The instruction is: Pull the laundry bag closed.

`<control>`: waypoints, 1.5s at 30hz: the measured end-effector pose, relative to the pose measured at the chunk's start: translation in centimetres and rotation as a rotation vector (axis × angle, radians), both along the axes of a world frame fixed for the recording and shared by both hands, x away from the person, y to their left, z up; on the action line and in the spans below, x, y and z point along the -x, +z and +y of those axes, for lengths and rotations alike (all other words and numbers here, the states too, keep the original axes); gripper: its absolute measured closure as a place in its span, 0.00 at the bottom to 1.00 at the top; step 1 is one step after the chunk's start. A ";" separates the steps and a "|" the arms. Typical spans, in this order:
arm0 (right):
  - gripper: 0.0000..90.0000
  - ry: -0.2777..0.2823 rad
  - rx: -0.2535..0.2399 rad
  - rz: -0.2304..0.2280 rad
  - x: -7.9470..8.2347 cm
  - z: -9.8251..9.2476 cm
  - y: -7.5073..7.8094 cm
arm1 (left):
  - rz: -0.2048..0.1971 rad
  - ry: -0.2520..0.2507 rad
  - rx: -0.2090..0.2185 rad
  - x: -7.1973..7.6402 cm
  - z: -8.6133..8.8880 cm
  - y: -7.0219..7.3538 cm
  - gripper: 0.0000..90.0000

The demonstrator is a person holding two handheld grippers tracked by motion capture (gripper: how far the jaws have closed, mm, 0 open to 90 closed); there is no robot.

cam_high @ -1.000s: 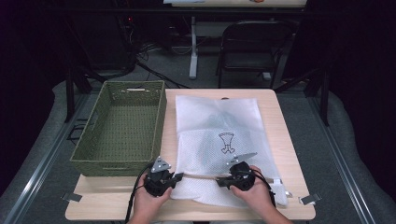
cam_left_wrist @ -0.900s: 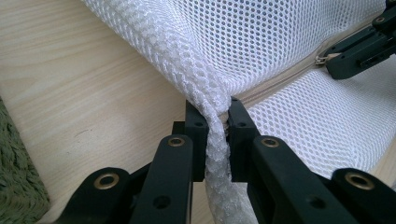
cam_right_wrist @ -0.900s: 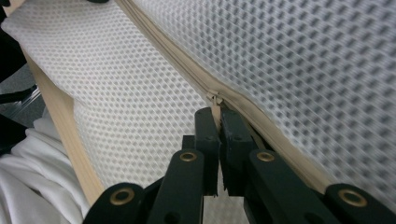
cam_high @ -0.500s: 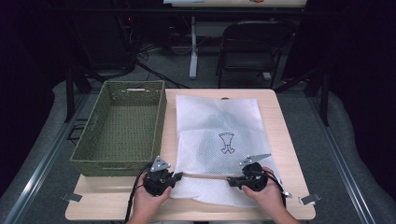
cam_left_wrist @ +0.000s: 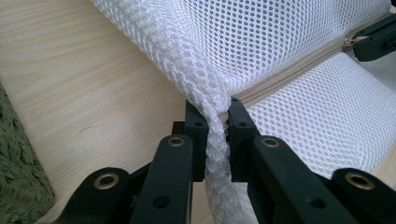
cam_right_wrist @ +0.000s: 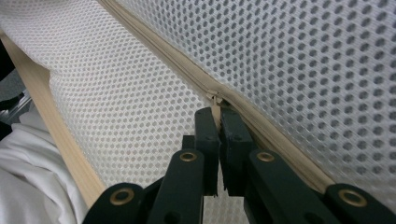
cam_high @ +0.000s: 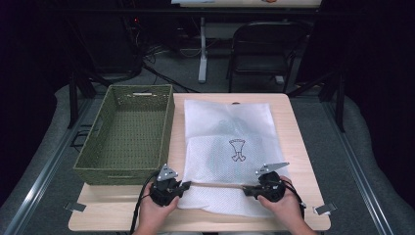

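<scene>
A white mesh bag (cam_high: 227,132) with a small printed logo lies flat on the wooden table (cam_high: 298,147). Its beige zipper (cam_high: 215,184) runs across the near end. My left gripper (cam_high: 185,186) is shut on a bunched fold of mesh (cam_left_wrist: 216,140) at the bag's left edge, right where the zipper (cam_left_wrist: 299,70) ends. Toward the bag's right side, my right gripper (cam_high: 247,191) is shut on the zipper pull (cam_right_wrist: 215,100), with the zipper (cam_right_wrist: 187,70) slanting away past its jaws. The right gripper (cam_left_wrist: 373,39) also appears far off in the left gripper view.
A green woven basket (cam_high: 169,122) stands on the left half of the table, close to the bag's left edge. A folding chair (cam_high: 262,49) and cables sit on the floor beyond the table. A white sleeve (cam_right_wrist: 28,186) shows at the table's near edge.
My right gripper has slid to the right along the zipper line, widening the gap between the two grippers. The left gripper has stayed where it was.
</scene>
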State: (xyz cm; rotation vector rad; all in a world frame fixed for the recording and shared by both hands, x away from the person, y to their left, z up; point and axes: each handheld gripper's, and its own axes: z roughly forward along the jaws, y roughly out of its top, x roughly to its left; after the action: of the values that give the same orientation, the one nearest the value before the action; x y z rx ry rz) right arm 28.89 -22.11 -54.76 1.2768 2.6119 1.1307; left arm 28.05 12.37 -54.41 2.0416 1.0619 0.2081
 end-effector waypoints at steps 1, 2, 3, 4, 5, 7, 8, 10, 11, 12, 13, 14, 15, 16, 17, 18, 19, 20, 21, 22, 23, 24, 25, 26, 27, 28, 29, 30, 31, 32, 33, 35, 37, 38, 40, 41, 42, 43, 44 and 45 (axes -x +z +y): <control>0.97 -0.003 0.000 0.001 0.0 -0.2 0.0 | 0.000 0.000 -0.001 0.0 0.0 0.0 0.92; 0.97 -0.007 -0.003 0.001 0.0 -0.3 0.0 | 0.000 0.001 -0.003 0.0 0.0 0.0 0.92; 0.97 -0.007 0.003 -0.002 0.0 -0.6 -0.1 | -0.006 -0.004 -0.011 -0.1 0.0 0.0 0.92; 0.97 -0.013 0.003 0.006 0.1 -0.7 0.0 | -0.002 0.000 -0.008 0.0 0.0 0.0 0.92; 0.97 -0.017 0.002 0.002 0.1 -0.9 -0.1 | -0.003 0.003 -0.008 0.0 0.0 0.0 0.92; 0.97 -0.023 0.001 0.004 0.1 -1.3 -0.1 | -0.004 0.001 -0.008 0.0 0.1 0.0 0.92; 0.97 -0.027 0.006 0.006 0.1 -1.4 -0.1 | -0.003 0.005 -0.008 0.0 0.1 0.0 0.92; 0.97 -0.030 0.004 0.007 0.1 -1.7 -0.2 | -0.003 0.003 -0.009 0.0 0.1 -0.1 0.92; 0.97 -0.034 0.004 0.006 0.2 -1.8 -0.2 | -0.002 0.005 -0.009 0.0 0.1 -0.1 0.92; 0.97 -0.035 0.004 0.005 0.2 -1.9 -0.2 | -0.001 0.006 -0.010 0.0 0.1 -0.1 0.92; 0.97 -0.039 0.008 0.010 0.2 -2.0 -0.2 | 0.000 0.005 -0.008 0.0 0.1 -0.1 0.92; 0.97 -0.042 0.005 0.008 0.3 -2.2 -0.2 | 0.000 0.008 -0.005 0.0 0.1 -0.1 0.92; 0.97 -0.046 0.007 0.011 0.3 -2.3 -0.2 | 0.000 0.010 -0.003 0.0 0.1 -0.1 0.92; 0.97 -0.045 0.005 0.008 0.3 -2.4 -0.2 | -0.002 0.011 -0.006 0.0 0.1 -0.1 0.92; 0.97 -0.050 0.008 0.009 0.3 -2.5 -0.2 | -0.002 0.011 -0.005 0.0 0.1 -0.1 0.92; 0.97 -0.050 0.010 0.007 0.3 -2.7 -0.3 | 0.000 0.012 -0.002 0.0 0.1 -0.1 0.92; 0.97 -0.052 0.011 0.009 0.3 -2.8 -0.3 | 0.000 0.012 -0.002 0.0 0.1 -0.1 0.92; 0.97 -0.058 0.015 0.011 0.4 -2.9 -0.3 | 0.000 0.013 -0.002 0.0 0.1 -0.1 0.92; 0.97 -0.059 0.015 0.010 0.4 -3.1 -0.4 | 0.001 0.013 -0.003 0.0 0.1 -0.1 0.92; 0.97 -0.064 0.017 0.013 0.4 -3.2 -0.4 | 0.002 0.011 -0.004 0.0 0.1 -0.1 0.92; 0.97 -0.063 0.018 0.008 0.4 -3.4 -0.4 | 0.003 0.010 -0.003 0.0 0.1 -0.1 0.92; 0.97 -0.070 0.018 0.014 0.5 -3.5 -0.4 | 0.001 0.009 -0.008 0.0 0.1 -0.1 0.92; 0.97 -0.072 0.018 0.007 0.5 -3.7 -0.5 | 0.000 0.010 -0.012 0.0 0.1 -0.1 0.92; 0.97 -0.075 0.020 0.012 0.5 -3.8 -0.5 | 0.001 0.009 -0.011 0.0 0.1 -0.2 0.92; 0.97 -0.078 0.023 0.012 0.5 -3.9 -0.5 | -0.001 0.008 -0.012 0.0 0.1 -0.2 0.92; 0.97 -0.080 0.025 0.010 0.5 -4.1 -0.6 | 0.000 0.007 -0.011 0.0 0.2 -0.2 0.92; 0.97 -0.086 0.024 0.016 0.6 -4.2 -0.6 | -0.001 0.009 -0.011 0.0 0.2 -0.2 0.92; 0.97 -0.085 0.028 0.008 0.6 -4.4 -0.6 | -0.002 0.006 -0.013 0.0 0.2 -0.1 0.92; 0.97 -0.093 0.027 0.009 0.6 -4.5 -0.6 | -0.001 0.007 -0.015 -0.1 0.2 -0.2 0.92; 0.97 -0.095 0.030 0.013 0.7 -4.7 -0.6 | 0.000 0.007 -0.014 -0.1 0.2 -0.2 0.92; 0.97 -0.099 0.031 0.013 0.7 -4.9 -0.7 | 0.006 0.012 -0.008 0.0 0.2 -0.2 0.92; 0.97 -0.110 0.030 0.014 0.8 -5.3 -0.7 | 0.005 0.013 -0.009 -0.1 0.2 -0.2 0.92; 0.97 -0.120 0.030 0.012 0.8 -5.7 -0.8 | 0.005 0.014 -0.008 -0.1 0.2 -0.2 0.92; 0.97 -0.122 0.034 0.015 0.9 -6.0 -0.8 | 0.006 0.014 -0.007 0.0 0.1 -0.2 0.92; 0.97 -0.133 0.035 0.016 0.9 -6.3 -0.8 | 0.006 0.016 -0.007 0.0 0.1 -0.2 0.92; 0.97 -0.137 0.034 0.017 1.0 -6.5 -0.8 | 0.007 0.015 -0.008 0.0 0.1 -0.2 0.92; 0.97 -0.141 0.032 0.015 1.0 -6.7 -0.9 | 0.007 0.015 -0.007 0.0 0.1 -0.2 0.92; 0.97 -0.143 0.037 0.016 1.1 -6.9 -0.9 | 0.006 0.015 -0.008 0.0 0.2 -0.2 0.92; 0.97 -0.152 0.037 0.021 1.1 -7.1 -0.9 | 0.006 0.015 -0.007 0.0 0.2 -0.2 0.92; 0.97 -0.157 0.036 0.023 1.2 -7.4 -0.9 | 0.007 0.015 -0.007 0.0 0.2 -0.2 0.92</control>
State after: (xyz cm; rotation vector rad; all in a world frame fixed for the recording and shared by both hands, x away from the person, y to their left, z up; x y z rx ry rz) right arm 27.69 -29.46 -55.66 1.4654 2.4833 1.0450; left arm 28.09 12.53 -54.64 2.0422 1.0826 0.2132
